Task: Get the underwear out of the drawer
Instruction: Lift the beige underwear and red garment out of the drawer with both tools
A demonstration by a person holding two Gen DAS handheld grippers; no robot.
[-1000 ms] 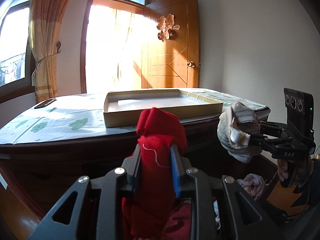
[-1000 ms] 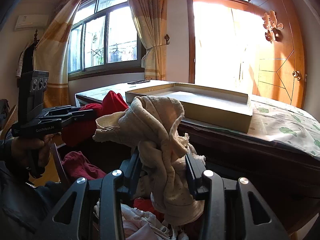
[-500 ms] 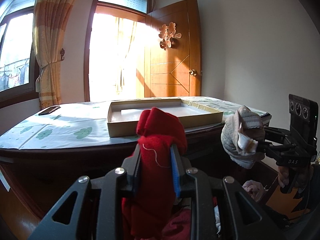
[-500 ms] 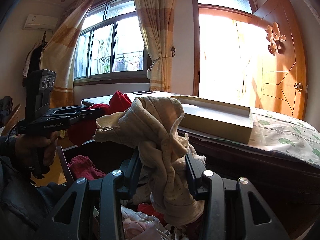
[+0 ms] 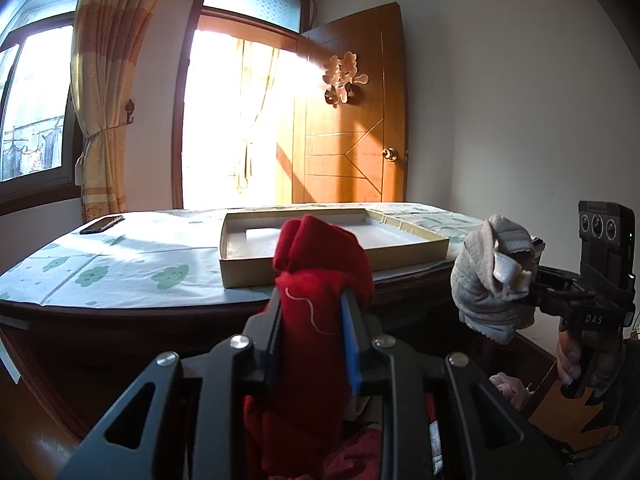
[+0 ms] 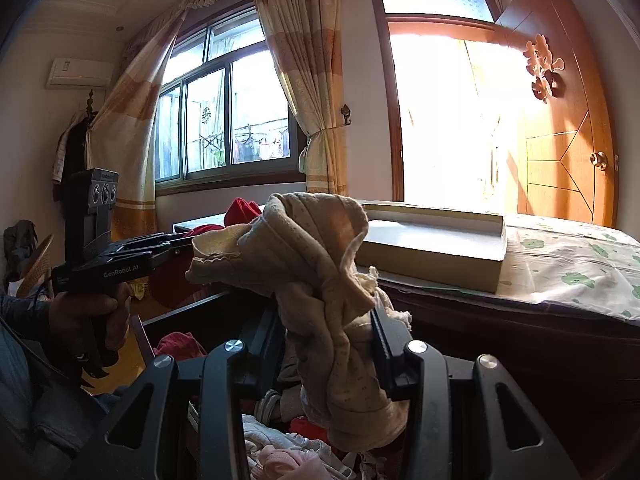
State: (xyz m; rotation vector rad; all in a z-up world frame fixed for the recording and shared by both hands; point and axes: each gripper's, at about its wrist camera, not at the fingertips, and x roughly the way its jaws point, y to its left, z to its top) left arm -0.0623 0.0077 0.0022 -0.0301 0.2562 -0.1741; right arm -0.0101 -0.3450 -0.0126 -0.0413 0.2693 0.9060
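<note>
My left gripper (image 5: 312, 320) is shut on a red piece of underwear (image 5: 316, 280), bunched above the fingers and hanging below them. In the right wrist view the same red underwear (image 6: 242, 210) shows at the left, held up beside the table. My right gripper (image 6: 330, 324) is shut on beige dotted underwear (image 6: 320, 256), which in the left wrist view is a pale bundle (image 5: 488, 276) at the right. Both garments hang above the open drawer (image 6: 208, 308), where more clothes (image 6: 280, 456) lie in a heap.
A dark wooden table (image 5: 120, 320) with a cloud-print cloth (image 5: 120, 260) stands just ahead, level with both grippers. A shallow cardboard box (image 5: 332, 240) lies on it, and a phone (image 5: 100, 225) at the far left. A bright doorway and an open wooden door (image 5: 352, 120) are behind.
Both grippers have tilted upward a little, so the table and box sit lower in each view. The garments stay clamped as before.
</note>
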